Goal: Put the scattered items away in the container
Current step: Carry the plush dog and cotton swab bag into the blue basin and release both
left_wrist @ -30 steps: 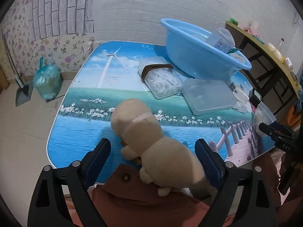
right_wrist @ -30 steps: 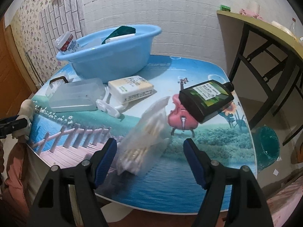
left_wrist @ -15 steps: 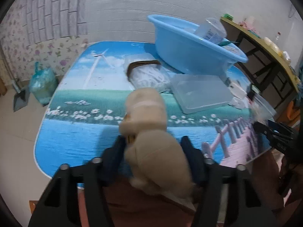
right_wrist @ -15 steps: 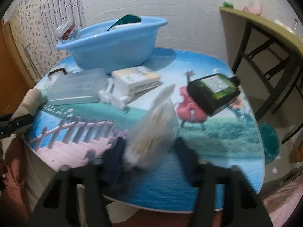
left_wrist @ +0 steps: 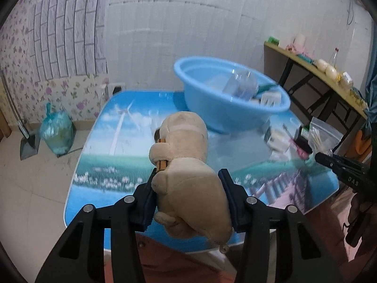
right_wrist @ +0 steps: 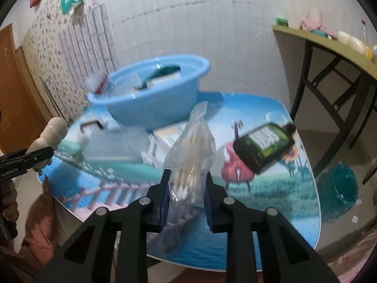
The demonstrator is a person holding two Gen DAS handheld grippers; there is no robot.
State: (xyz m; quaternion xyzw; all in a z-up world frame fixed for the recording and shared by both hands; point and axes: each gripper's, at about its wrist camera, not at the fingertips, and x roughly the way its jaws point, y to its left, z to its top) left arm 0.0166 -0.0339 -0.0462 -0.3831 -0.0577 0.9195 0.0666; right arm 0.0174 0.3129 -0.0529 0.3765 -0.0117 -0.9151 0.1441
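Note:
My left gripper [left_wrist: 188, 184] is shut on a beige plush toy [left_wrist: 188, 169] and holds it above the near edge of the table. My right gripper [right_wrist: 187, 184] is shut on a clear bag of cotton swabs [right_wrist: 190, 155], lifted off the table. The bag also shows in the left wrist view [left_wrist: 320, 136], and the plush toy in the right wrist view [right_wrist: 50, 136]. The blue basin [left_wrist: 226, 101] stands at the back of the table with a clear bottle [left_wrist: 240, 85] and other items inside. It also shows in the right wrist view [right_wrist: 150, 94].
On the table [right_wrist: 259, 188] lie a dark green-labelled bottle [right_wrist: 264, 146], a white box [right_wrist: 169, 134] and a clear plastic box [right_wrist: 113, 146]. A side table [left_wrist: 325, 75] stands at the right. A bin bag [left_wrist: 56, 132] and a dustpan are on the floor at the left.
Both grippers have closed, the left on the plush toy and the right on the swab bag. Both have lifted their items off the table and risen.

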